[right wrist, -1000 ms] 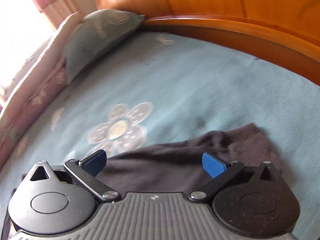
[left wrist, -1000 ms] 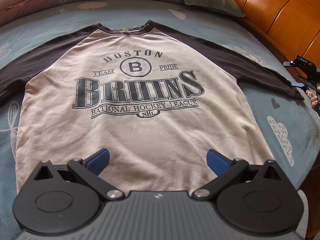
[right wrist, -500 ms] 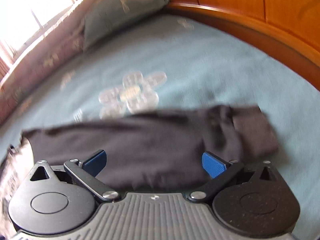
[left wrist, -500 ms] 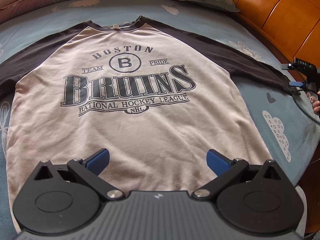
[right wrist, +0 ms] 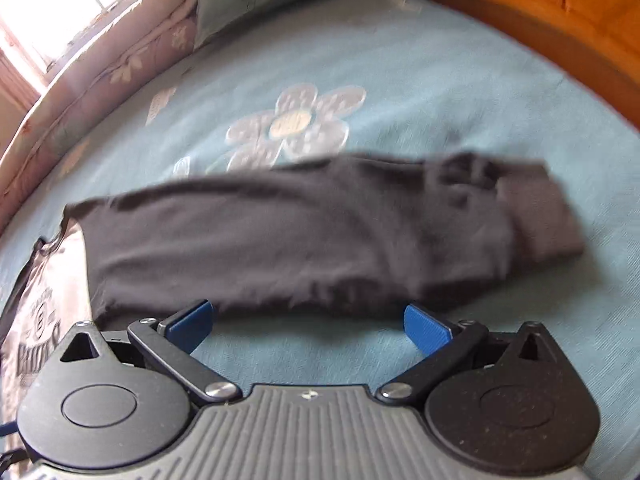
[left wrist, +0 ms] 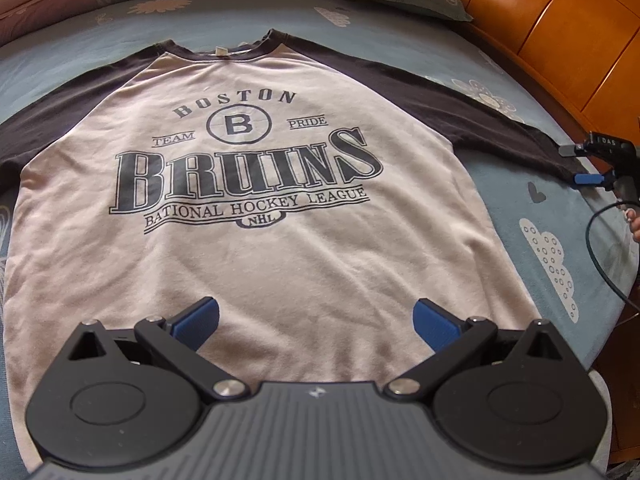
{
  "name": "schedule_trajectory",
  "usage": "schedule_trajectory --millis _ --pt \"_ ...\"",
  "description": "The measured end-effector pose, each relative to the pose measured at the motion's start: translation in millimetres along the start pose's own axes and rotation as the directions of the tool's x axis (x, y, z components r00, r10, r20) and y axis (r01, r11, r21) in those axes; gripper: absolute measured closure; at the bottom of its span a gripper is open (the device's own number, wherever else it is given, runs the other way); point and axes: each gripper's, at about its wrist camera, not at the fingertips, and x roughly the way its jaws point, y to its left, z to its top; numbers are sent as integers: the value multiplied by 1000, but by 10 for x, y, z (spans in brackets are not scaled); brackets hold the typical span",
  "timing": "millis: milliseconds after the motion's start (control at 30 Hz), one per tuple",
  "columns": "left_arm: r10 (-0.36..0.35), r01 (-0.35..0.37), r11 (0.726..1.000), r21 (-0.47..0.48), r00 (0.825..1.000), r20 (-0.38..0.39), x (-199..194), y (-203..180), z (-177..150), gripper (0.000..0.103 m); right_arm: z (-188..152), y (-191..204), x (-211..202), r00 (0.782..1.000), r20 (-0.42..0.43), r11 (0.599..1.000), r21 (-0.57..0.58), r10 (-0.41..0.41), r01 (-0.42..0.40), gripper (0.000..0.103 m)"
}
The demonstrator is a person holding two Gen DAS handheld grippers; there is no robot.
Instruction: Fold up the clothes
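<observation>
Shirt lies flat, print side up, on the blue bedspread; both dark sleeves spread outward, hem toward the camera. Nothing folded over as it lies. Flat, spread lay suits a fold from either side.

Left gripper: fingers wide apart, nothing between them, hovering over the lower hem, centred on the body. Probably placed to pin or take the hem, though this is judgement only.

Right gripper: fingers also spread wide, empty, just short of the near edge of the right sleeve, with bare bedspread showing between the pads. Likely lined up for a pinch mid-sleeve.

View differences: left wrist view gives the whole shirt, collar, and the right gripper small at the sleeve end near the wooden bed frame. Right wrist view shows only the sleeve, its ribbed cuff and a sliver of print. It is motion-blurred, so contact with cloth cannot be ruled out.
</observation>
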Motion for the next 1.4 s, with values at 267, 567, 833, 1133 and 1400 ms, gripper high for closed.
schedule_trajectory --millis 267,567,833,1133,1400 --pt "14 -14 1000 10 1000 -6 -9 -8 -8 1 3 95 301 994 67 994 -51 -91 94 0" --pt "-2 3 1000 23 1000 -17 64 -83 11 1 413 -3 -16 994 93 998 -29 -58 61 0" --pt "15 -15 1000 25 999 -36 114 -72 12 1 770 -388 403 1000 13 989 145 10 -12 0" --pt "10 -8 999 39 998 -55 178 -134 10 1 788 -376 594 997 38 993 101 -71 67 0" --pt "20 -19 999 27 999 -39 124 -85 28 1 746 -245 386 975 159 986 84 -156 144 0"
